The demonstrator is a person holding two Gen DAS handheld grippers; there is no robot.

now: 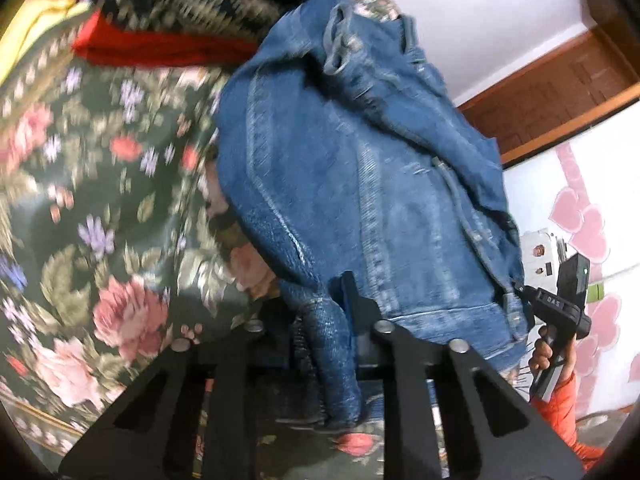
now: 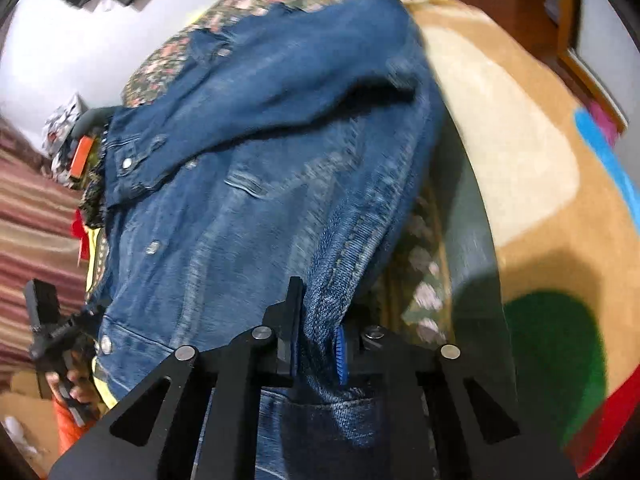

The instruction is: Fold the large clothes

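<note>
A blue denim jacket [image 1: 360, 168] hangs stretched between my two grippers, lifted above a floral bedspread [image 1: 100, 200]. My left gripper [image 1: 332, 312] is shut on one bunched edge of the jacket. My right gripper [image 2: 316, 320] is shut on another edge of the jacket [image 2: 260, 184], near a seam. In the left wrist view the right gripper [image 1: 556, 312] shows at the far right, held by a hand in an orange sleeve. In the right wrist view the left gripper [image 2: 52, 332] shows at the lower left.
A pile of patterned and red cloth [image 1: 168, 20] lies at the far end of the bed. A tan blanket with coloured shapes [image 2: 540, 200] lies to the right. A wooden door frame [image 1: 560, 92] and white wall stand behind.
</note>
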